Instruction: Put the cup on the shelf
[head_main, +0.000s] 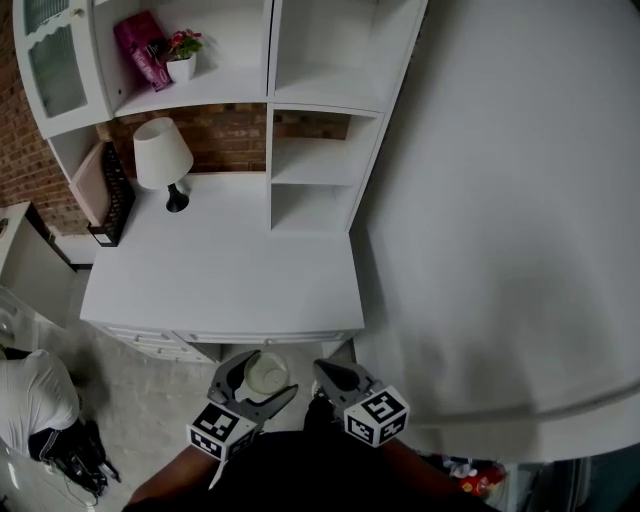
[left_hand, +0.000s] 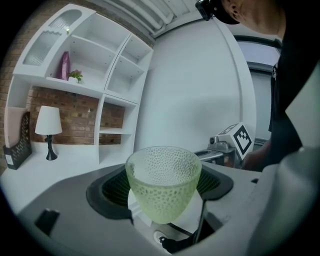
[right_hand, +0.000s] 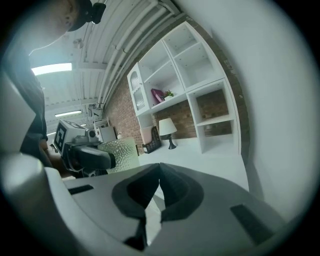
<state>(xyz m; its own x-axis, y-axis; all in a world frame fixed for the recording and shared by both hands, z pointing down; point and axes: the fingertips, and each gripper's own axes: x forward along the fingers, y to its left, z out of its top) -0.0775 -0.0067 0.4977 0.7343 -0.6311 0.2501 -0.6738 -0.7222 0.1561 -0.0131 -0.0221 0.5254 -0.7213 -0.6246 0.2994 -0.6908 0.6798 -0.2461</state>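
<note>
Jaws of the left gripper (head_main: 256, 390) are clamped on the sides of a pale green dimpled glass cup (left_hand: 163, 184), and it's sitting nicely. The padded faces press its lower half from either side and the wide rim stands clear above them. It's upright, mouth to the ceiling, narrow base down in the throat of the jaws, so its long axis runs vertical and crosses the grip line. From the head view you look straight down into its mouth.

Over on the right gripper (right_hand: 159, 172), the jaws are pressed together with nothing between them. It rides just beside the cup, so the left hand owns this one.

Now outward. The white counter (head_main: 220, 270) lies ahead, and the cup hangs short of its front edge, on the near side from the table lamp (head_main: 162, 155). Right of that lamp stands the white shelf unit (head_main: 312, 170), its open compartments facing the cup.

So the move, as I read it, is forward across the counter and to the right of the lamp, keeping the cup level. Which compartment is meant, I can't say.
</note>
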